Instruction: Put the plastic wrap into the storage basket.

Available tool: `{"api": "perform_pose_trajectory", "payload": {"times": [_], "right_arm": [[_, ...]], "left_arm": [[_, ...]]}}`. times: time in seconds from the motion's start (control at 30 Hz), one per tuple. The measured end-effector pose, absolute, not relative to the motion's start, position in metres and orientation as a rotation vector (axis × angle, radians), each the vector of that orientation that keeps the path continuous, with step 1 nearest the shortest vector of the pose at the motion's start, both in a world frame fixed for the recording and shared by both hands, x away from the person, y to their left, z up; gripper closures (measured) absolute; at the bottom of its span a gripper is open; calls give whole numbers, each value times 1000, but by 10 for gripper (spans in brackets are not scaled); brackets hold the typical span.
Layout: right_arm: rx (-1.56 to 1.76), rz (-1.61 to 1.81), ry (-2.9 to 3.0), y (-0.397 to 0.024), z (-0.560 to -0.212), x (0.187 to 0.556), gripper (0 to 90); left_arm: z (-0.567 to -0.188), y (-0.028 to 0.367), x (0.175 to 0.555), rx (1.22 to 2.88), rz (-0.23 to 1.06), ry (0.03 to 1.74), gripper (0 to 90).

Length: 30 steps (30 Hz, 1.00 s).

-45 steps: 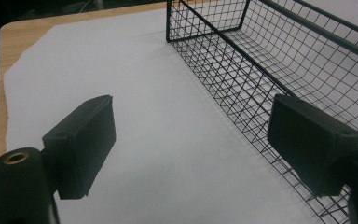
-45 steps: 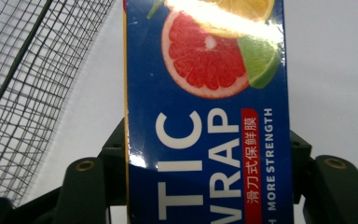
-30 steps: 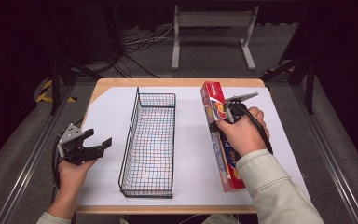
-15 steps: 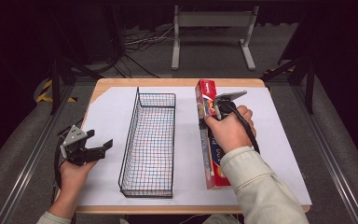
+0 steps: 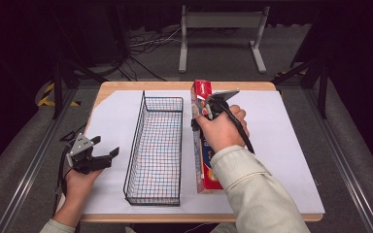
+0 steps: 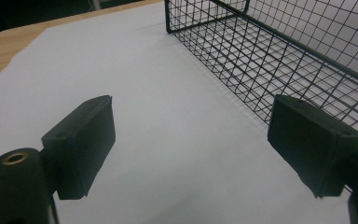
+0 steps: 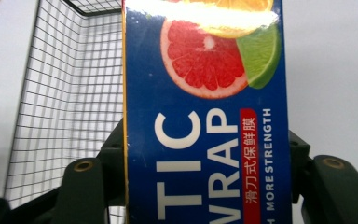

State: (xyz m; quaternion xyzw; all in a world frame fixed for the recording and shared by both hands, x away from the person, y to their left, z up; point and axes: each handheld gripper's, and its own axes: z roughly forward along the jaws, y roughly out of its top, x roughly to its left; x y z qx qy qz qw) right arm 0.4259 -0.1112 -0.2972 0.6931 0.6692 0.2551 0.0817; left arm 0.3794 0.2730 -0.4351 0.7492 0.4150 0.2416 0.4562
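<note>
A long blue and red plastic wrap box [image 5: 206,167] lies lengthwise just right of a black wire basket [image 5: 138,141], close along its right wall. My right gripper [image 5: 200,114] is shut on the box near its far end. In the right gripper view the box [image 7: 205,93], printed with citrus slices, sits between the jaws of my right gripper [image 7: 205,158], and the basket [image 7: 65,93] is at its left. My left gripper [image 5: 106,146] hovers open left of the basket. Nothing lies between the jaws of my left gripper [image 6: 191,135], which face white paper and the basket wall [image 6: 284,51].
A white sheet [image 5: 281,131] covers most of the wooden table [image 5: 126,87]. Beyond the far edge stands a grey metal frame [image 5: 221,19] on the floor with cables around it. Bare paper lies right of the box and left of the basket.
My right hand has carried the box leftward, from about mid-right of the sheet to right beside the basket's wall. The left gripper has stayed put and open.
</note>
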Motion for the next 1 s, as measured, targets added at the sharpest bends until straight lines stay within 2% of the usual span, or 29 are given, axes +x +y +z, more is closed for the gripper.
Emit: {"api": "perform_pose_trajectory", "payload": {"times": [0.57, 1.0], "right_arm": [[2071, 831, 2045, -63, -286, 431, 404], [2136, 914, 1961, -48, -289, 436, 402]], "left_arm": [[-445, 272, 383, 1896, 603, 1055, 151], [-446, 266, 381, 1938, 648, 1046, 152]]}}
